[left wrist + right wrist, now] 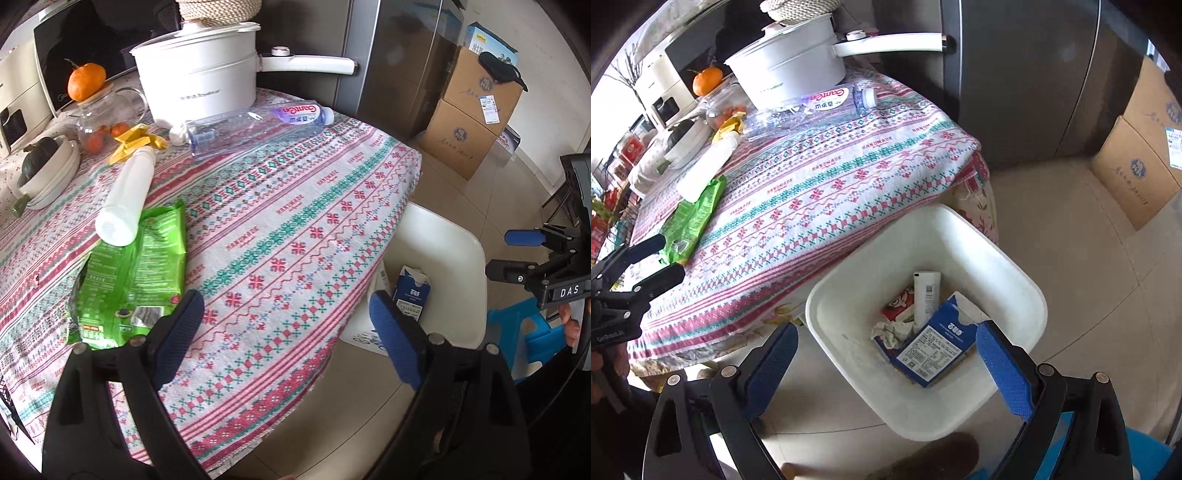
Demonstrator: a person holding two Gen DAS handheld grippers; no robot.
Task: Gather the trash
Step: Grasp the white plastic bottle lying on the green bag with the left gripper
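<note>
The white trash bin stands on the floor just beside the table's corner, and inside it lie a blue carton, a white tube, a red-and-white packet and a crumpled tissue; the carton covers part of the packet, and the bin's floor beneath them is mostly hidden. In the left wrist view only the carton's top shows above the bin's rim. Still on the patterned tablecloth are a green snack bag, a white bottle lying partly across it, a clear plastic bottle on its side, and a yellow scrap whose nature is hard to tell. The left gripper hangs above the cloth with jaws spread wide and nothing between them, one finger crossing the bag's lower corner. The right gripper hovers over the bin, jaws likewise wide apart and empty. Behind stand a white pot and a glass jar topped with an orange; the jar's contents are blurred. Cardboard boxes are cut off at the frame's edge.
</note>
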